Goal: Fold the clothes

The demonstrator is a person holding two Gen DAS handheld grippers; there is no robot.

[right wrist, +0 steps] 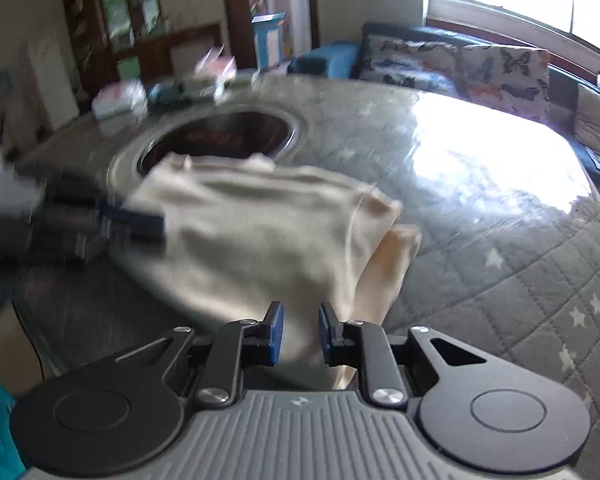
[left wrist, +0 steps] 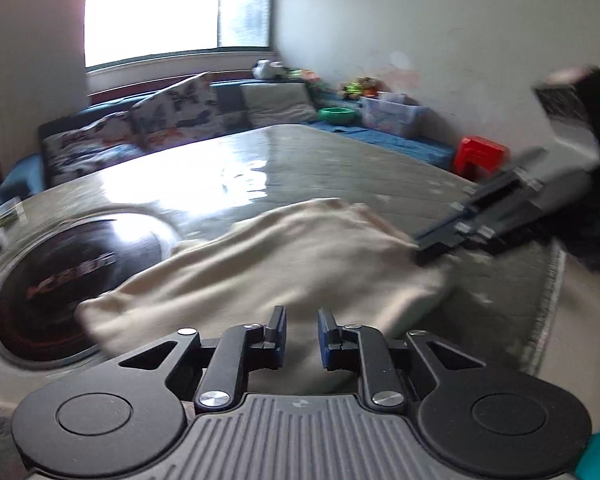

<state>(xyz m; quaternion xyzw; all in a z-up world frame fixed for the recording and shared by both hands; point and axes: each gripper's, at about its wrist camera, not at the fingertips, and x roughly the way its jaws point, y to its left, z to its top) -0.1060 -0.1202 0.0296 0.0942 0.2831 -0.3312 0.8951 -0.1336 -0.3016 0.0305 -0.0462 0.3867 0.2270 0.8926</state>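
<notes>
Nearest, each hand-held gripper, left [left wrist: 301, 334] and right [right wrist: 301, 334], shows a narrow empty gap between its jaws. Beyond them, mid-frame, the folded cream garment [left wrist: 268, 264] lies on the quilted worktop [left wrist: 340, 160], overlapping a round black inset [left wrist: 72, 280].

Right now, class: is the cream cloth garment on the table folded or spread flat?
Folded: the cream cloth garment lies bunched, doubled layers showing at its right edge, one lower flap poking out.

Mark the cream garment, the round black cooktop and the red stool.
cream garment [left wrist: 284, 264]: left wrist view, middle of the fabric.
round black cooktop [left wrist: 72, 280]: left wrist view, dark glass surface.
red stool [left wrist: 480, 156]: left wrist view, its side face.
</notes>
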